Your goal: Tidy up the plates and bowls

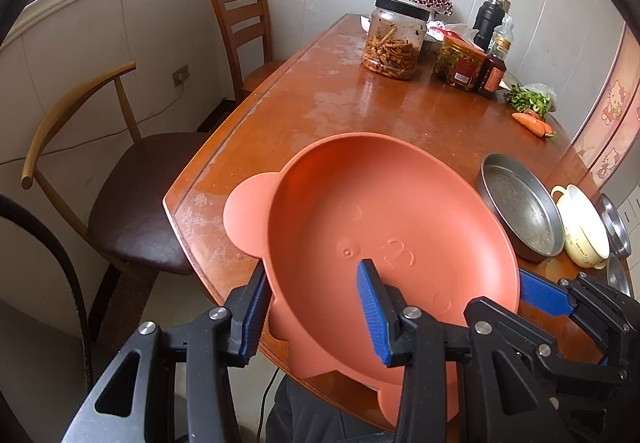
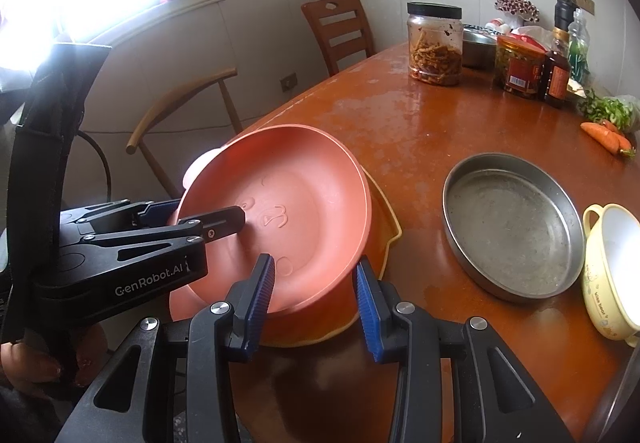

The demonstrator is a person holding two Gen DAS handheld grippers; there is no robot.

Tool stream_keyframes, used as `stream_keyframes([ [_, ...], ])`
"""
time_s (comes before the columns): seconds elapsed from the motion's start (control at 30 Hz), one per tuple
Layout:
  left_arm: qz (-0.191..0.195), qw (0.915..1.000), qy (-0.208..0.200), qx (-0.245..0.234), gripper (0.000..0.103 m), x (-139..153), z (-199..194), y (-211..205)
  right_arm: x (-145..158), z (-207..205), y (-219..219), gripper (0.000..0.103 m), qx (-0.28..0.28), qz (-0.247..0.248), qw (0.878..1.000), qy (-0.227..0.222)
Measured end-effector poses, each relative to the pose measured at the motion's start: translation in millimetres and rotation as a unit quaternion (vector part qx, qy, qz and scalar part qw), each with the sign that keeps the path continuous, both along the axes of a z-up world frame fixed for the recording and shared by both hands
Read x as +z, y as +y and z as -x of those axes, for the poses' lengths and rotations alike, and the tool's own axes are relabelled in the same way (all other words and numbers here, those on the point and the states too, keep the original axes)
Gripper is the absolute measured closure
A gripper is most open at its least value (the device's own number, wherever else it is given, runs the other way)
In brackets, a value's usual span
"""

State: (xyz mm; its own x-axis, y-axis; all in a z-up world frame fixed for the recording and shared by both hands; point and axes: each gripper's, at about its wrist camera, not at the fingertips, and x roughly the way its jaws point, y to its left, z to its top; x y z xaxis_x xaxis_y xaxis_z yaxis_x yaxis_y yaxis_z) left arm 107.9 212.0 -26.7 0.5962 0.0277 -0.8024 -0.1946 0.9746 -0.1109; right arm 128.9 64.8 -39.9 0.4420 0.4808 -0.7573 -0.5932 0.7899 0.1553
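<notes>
A pink bear-shaped plate (image 1: 360, 211) (image 2: 312, 179) is tilted up off the wooden table (image 1: 360, 95). My left gripper (image 1: 314, 311) (image 2: 206, 213) is shut on its near-left wall, one pad inside and one outside. My right gripper (image 2: 314, 295) is shut on the near-right rim of the same plate, with one finger (image 1: 544, 291) showing against the outer edge. Under the pink plate lies an orange plate with a yellow rim (image 2: 386, 235). A round metal pan (image 1: 520, 211) (image 2: 512, 227) and a cream two-handled bowl (image 1: 584, 231) (image 2: 612, 275) sit to the right.
More steel dishes (image 1: 616, 227) stand at the far right edge. Jars (image 1: 394, 39), bottles, greens and carrots (image 1: 532, 123) fill the table's far end. Two chairs (image 1: 132, 179) stand along the left side. A person's hand (image 2: 36, 363) holds the left gripper.
</notes>
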Motion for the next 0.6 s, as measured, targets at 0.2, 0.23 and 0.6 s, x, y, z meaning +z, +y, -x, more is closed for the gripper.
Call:
stream_keyframes([
  [0.2, -0.002, 1.0, -0.001, 0.0, 0.059, 2.8, -1.5, -1.0, 2.1, -0.8, -3.5, 0.061, -0.004, -0.005, 1.0, 0.003],
  [0.23, -0.003, 1.0, -0.001, 0.001, 0.059, 3.3, -1.6, -1.3, 2.7, -0.9, -4.1, 0.061, -0.004, -0.006, 1.0, 0.003],
  [0.6, -0.011, 0.9999, -0.003, 0.01, 0.058, 10.3, -2.7, -1.9, 12.3, -0.9, -21.3, 0.061, -0.014, -0.022, 1.0, 0.001],
])
